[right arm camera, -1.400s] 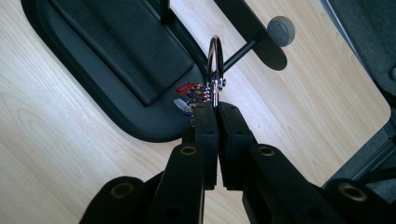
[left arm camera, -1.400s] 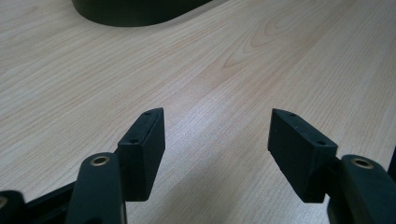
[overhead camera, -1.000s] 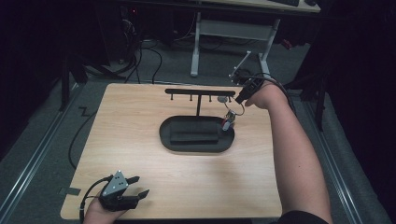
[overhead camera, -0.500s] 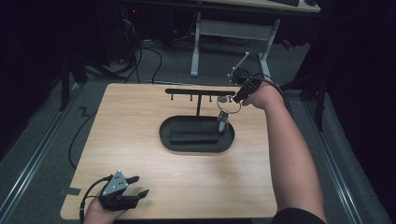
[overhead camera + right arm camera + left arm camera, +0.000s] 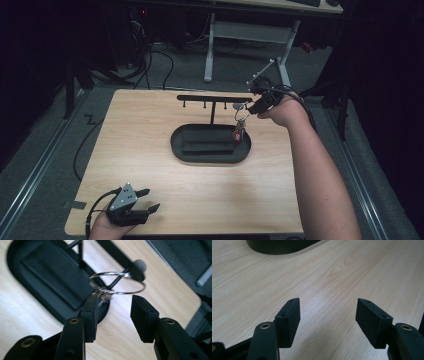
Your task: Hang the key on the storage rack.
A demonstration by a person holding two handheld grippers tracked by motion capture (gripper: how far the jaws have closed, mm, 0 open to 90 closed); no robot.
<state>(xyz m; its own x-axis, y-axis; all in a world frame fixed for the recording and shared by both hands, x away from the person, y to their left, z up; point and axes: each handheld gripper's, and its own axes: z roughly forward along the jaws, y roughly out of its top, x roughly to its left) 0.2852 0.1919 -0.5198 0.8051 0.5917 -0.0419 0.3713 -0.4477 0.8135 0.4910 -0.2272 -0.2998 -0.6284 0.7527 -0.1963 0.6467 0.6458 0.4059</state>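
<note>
The high view looks forward and down over the whole table (image 5: 150,150), while each gripper view sits low and close, facing along its jaws across the wood toward the shared black stand base (image 5: 210,152).

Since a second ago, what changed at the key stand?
The right gripper has just been opening its jaws and let go of the key ring, which now hangs on the stand's end peg; a second ago the ring was lower, over the tray. The left gripper stayed put, open.
</note>
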